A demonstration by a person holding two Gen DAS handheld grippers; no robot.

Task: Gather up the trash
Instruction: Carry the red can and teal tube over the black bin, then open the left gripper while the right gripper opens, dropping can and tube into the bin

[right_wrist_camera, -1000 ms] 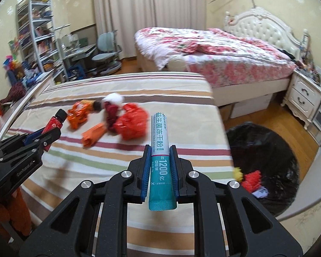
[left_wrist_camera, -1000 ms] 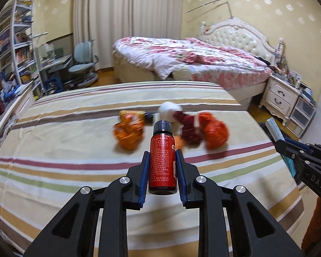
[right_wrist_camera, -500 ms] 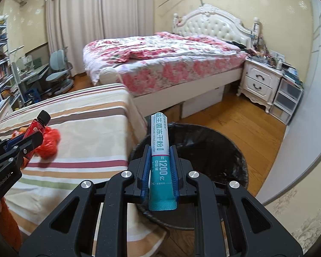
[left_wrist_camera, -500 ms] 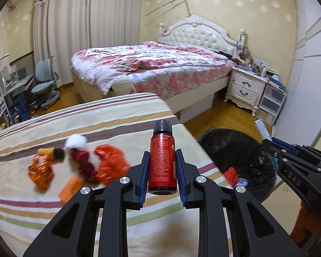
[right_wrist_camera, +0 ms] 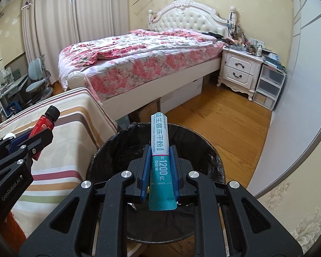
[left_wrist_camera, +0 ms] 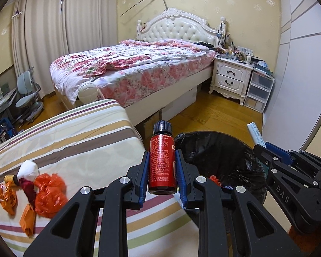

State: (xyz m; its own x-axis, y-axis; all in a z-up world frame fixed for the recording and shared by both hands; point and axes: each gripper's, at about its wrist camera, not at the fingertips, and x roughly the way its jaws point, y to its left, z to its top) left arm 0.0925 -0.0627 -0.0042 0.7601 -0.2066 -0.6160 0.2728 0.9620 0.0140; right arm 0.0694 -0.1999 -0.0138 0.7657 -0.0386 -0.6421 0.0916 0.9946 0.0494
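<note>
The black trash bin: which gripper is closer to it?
Right. The right gripper holds its sachet over the trash bin; the left gripper is beside it, over the striped bed's edge.

Both loads (left_wrist_camera: 162, 160) now nearer bin (right_wrist_camera: 109, 147).

Both wrist views face the floral bed (left_wrist_camera: 130, 68); they share the bin (right_wrist_camera: 214, 162), right view directly above it.

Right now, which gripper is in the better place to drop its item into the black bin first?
Right. The right gripper, shut on the teal sachet, looks to be over the mouth of the bin. The left gripper, holding the red bottle, appears to be over the striped bed's edge, beside the bin.
</note>
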